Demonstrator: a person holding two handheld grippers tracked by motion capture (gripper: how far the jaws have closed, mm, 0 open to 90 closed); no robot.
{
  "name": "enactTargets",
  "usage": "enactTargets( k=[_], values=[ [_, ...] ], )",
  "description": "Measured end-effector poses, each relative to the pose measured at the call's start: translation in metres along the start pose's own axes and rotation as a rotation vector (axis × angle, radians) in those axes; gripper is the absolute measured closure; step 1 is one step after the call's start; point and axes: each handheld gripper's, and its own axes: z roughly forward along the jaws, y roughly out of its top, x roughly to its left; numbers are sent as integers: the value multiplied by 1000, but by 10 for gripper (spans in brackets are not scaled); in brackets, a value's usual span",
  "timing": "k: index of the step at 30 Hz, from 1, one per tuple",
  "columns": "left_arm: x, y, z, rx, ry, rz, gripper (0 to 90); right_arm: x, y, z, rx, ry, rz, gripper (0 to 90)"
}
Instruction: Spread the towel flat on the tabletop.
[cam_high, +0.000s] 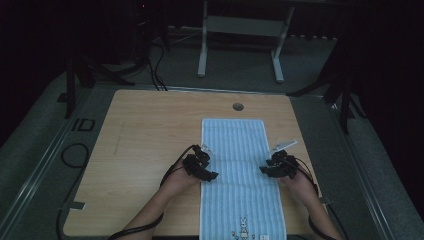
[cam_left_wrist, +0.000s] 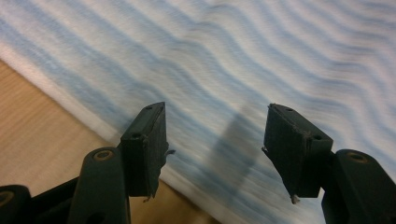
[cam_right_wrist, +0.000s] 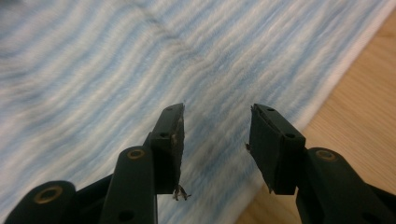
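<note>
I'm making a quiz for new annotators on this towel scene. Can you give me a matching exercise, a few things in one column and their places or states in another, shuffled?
Things:
1. left hand-held gripper
2. right hand-held gripper
3. blue striped towel
4. round hole in the table

Places or states:
A. beyond the towel's far end
B. open, at the towel's left edge
C. spread flat down the wooden table
D. open, at the towel's right edge

Pairs: 1-B, 2-D, 3-C, 4-A
</note>
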Motion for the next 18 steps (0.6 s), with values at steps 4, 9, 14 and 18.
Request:
enactTargets(
  k=[4,9,14,18],
  values=[
    [4,7,3,19,30,29,389,-2,3,10,11,-6,5,518],
    [15,16,8,16,45,1,390,-10,10,14,17,-9,14,508],
    [23,23,12,3,48,-27,390,-19,14,17,18,-4,38,506],
    [24,24,13,2,48,-31,390,-24,17,19,21,-1,42,501]
  ],
)
